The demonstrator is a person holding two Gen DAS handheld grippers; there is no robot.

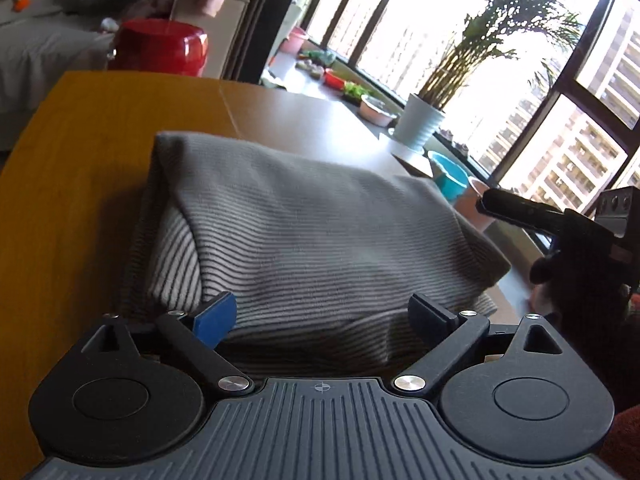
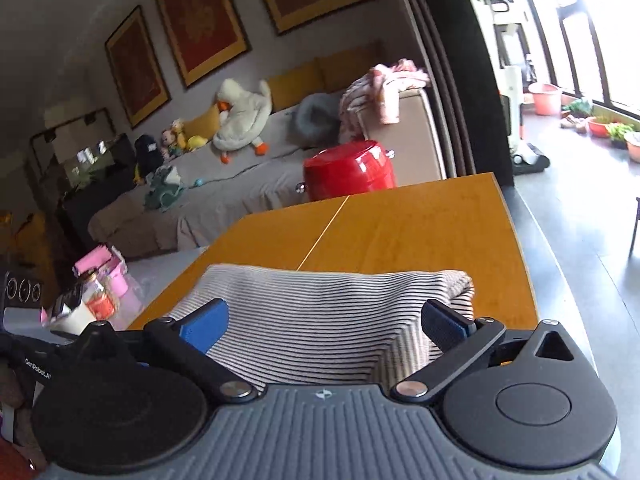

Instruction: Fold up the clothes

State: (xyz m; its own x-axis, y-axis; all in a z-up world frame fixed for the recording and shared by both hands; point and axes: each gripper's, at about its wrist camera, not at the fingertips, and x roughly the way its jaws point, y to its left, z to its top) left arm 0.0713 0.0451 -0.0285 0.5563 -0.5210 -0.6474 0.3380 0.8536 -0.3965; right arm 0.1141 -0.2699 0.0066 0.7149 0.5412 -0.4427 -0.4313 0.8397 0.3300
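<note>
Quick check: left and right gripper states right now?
Left gripper: open, holding nothing; striped garment lies between the fingers.
Right gripper: open, holding nothing, same garment.

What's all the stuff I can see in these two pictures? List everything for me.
striped garment: one, grey with dark stripes, folded on the table
table: one, orange-brown wood, under the garment
red stool: one, glossy red, beyond the table's far edge
sofa: one, grey cover, along the wall
goose plush: one, white, on the sofa
framed pictures: three, red in gold frames, on the wall
potted plant: one, green in a white pot, by the window
left tongs: one, black with blue pads, open over the garment
right tongs: one, same, open over the garment
</note>
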